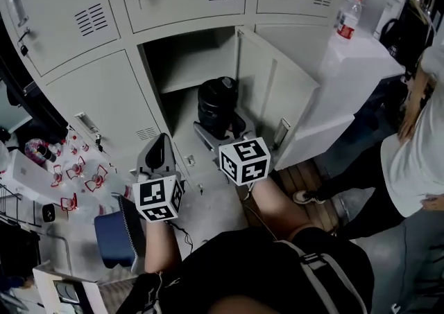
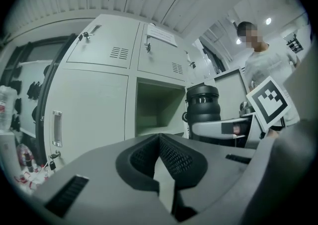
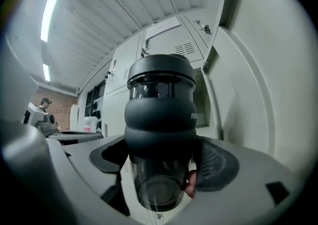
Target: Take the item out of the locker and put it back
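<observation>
A black bottle (image 1: 218, 103) with a clear lower part and ribbed sleeve stands upright at the mouth of the open locker (image 1: 182, 63), below its shelf. My right gripper (image 1: 220, 129) is shut on the bottle (image 3: 159, 119), one pad on each side of its clear lower body. In the left gripper view the bottle (image 2: 201, 104) shows just right of the locker opening (image 2: 155, 107), before the open door (image 1: 276, 94). My left gripper (image 1: 161, 142) hangs left of the bottle, outside the locker, shut (image 2: 160, 158) with nothing in it.
Closed locker doors (image 1: 97, 101) surround the opening. A person (image 1: 416, 160) stands at the right beside a white counter (image 1: 361, 63) with a water bottle (image 1: 349, 18). A blue object (image 1: 114, 236) and red-and-white clutter (image 1: 73, 167) lie at the lower left.
</observation>
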